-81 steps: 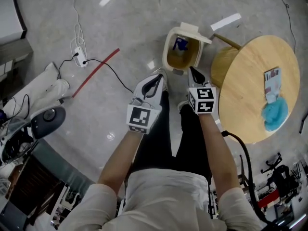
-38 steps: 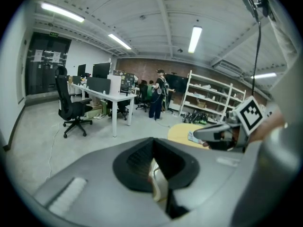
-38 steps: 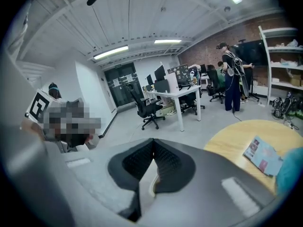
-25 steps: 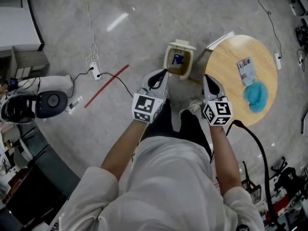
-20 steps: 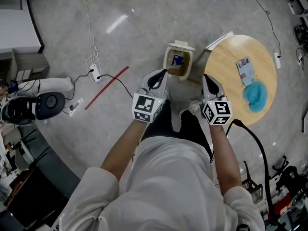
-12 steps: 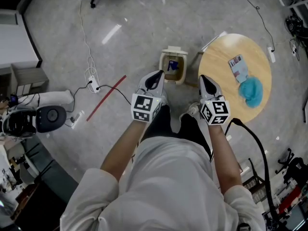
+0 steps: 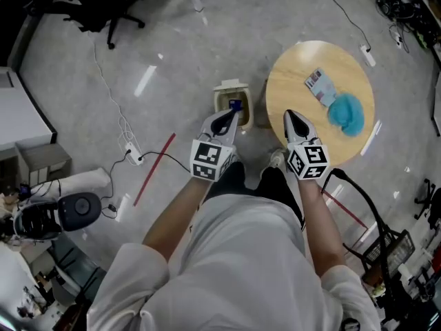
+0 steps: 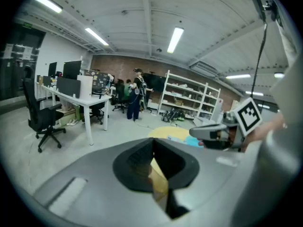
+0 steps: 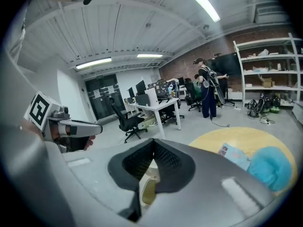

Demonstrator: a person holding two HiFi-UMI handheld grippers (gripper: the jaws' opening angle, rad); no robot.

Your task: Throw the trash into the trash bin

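Observation:
The small beige trash bin [image 7: 229, 101] stands on the floor with its lid up and a blue piece of trash [image 7: 235, 105] inside. My left gripper [image 7: 228, 116] hangs shut and empty just in front of it. My right gripper [image 7: 289, 118] is shut and empty too, beside the bin and at the near edge of the round wooden table [image 7: 296, 81]. On the table lie a printed packet [image 7: 318, 83] and a blue cloth [image 7: 344, 112]. In the left gripper view the closed jaws [image 8: 153, 143] show the bin [image 8: 159, 182] through the slit below them.
A black office chair [image 7: 103, 2] stands at the far left. A power strip with cables [image 7: 131, 158], a red strip [image 7: 153, 168] and a round grey device [image 7: 76, 212] lie on the floor to the left. A black hose [image 7: 358, 202] curves at the right. Desks, shelves and people [image 8: 137, 91] are far off.
The view has risen and widened, so bin and table look smaller and higher in the picture. Both grippers lifted with it and stayed shut in front of the bin.

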